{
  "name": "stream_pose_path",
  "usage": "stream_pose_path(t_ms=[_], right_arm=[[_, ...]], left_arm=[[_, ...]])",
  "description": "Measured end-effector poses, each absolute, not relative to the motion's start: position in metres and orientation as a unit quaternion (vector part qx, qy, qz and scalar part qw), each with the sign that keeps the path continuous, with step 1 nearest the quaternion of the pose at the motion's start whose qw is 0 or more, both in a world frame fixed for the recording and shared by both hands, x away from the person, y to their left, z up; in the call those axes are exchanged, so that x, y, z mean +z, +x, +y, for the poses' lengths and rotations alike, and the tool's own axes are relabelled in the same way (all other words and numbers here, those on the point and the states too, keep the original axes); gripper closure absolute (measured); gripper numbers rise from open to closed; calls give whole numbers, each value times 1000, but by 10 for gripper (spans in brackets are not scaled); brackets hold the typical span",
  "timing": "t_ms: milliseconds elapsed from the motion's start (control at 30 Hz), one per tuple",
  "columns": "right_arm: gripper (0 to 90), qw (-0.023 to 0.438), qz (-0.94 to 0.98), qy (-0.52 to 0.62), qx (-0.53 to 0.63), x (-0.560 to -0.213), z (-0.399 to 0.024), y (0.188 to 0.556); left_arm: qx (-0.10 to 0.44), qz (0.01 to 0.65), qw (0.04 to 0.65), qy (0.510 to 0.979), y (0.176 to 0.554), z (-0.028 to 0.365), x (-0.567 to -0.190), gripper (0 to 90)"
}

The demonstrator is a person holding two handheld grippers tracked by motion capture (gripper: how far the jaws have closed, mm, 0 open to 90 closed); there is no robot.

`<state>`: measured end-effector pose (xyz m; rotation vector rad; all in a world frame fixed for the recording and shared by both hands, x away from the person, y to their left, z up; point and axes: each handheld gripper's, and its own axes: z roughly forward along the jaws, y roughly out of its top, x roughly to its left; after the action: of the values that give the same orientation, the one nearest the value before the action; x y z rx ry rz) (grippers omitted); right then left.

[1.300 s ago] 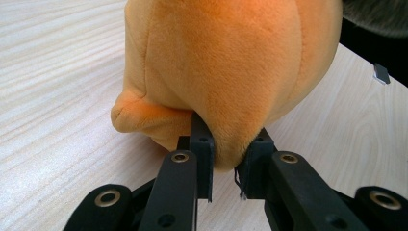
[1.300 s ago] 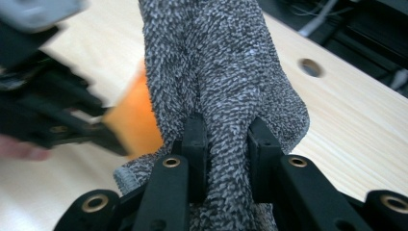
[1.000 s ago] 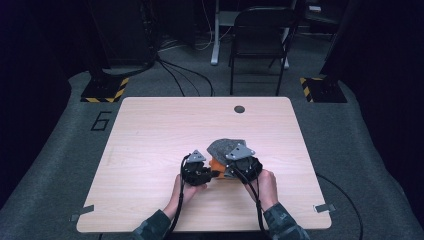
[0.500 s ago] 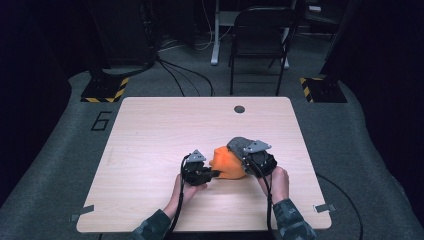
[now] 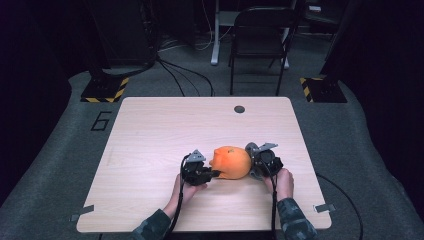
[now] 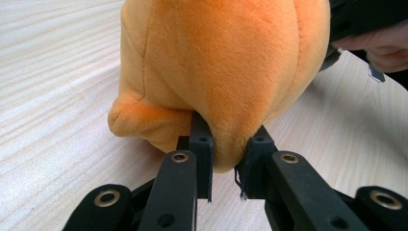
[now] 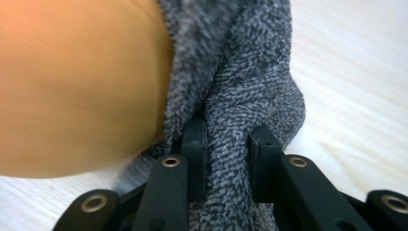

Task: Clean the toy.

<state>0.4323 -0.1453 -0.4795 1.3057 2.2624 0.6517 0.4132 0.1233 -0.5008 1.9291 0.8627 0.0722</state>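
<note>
An orange plush toy (image 5: 231,161) lies on the wooden table (image 5: 165,125) near its front, between my two grippers. My left gripper (image 5: 212,173) is shut on a fold of orange plush (image 6: 226,62) at the toy's left end, and its jaws (image 6: 230,159) pinch the fabric. On the toy's right side, my right gripper (image 5: 252,164) is shut on a grey knitted cloth (image 7: 250,72) that bunches between its jaws (image 7: 228,144). The cloth lies against the orange plush (image 7: 72,86). The toy's underside is hidden.
A small dark round disc (image 5: 239,109) sits in the table near its far edge. A folding chair (image 5: 260,35) stands behind the table. Black-and-yellow striped bases (image 5: 105,90) rest on the floor at both far corners. The person's right hand (image 6: 380,48) is behind the toy.
My right gripper has drawn the grey cloth off to the right and downward, which uncovered the orange plush toy. The left gripper has held still on the toy.
</note>
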Motion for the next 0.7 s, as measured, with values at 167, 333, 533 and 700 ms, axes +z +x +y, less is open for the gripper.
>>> stream_pose_path(t_ms=[167, 333, 533, 700], right_arm=[[733, 211, 824, 473, 229, -485, -147, 436], [735, 233, 809, 478, 248, -455, -154, 428], [735, 261, 800, 423, 335, -393, -128, 395], [736, 249, 834, 383, 310, -410, -96, 391]], left_arm=[[30, 356, 492, 794, 413, 123, -501, 787], [30, 357, 493, 793, 414, 124, -501, 786], [34, 357, 493, 793, 414, 124, -501, 784], [33, 358, 489, 795, 413, 123, -502, 777]])
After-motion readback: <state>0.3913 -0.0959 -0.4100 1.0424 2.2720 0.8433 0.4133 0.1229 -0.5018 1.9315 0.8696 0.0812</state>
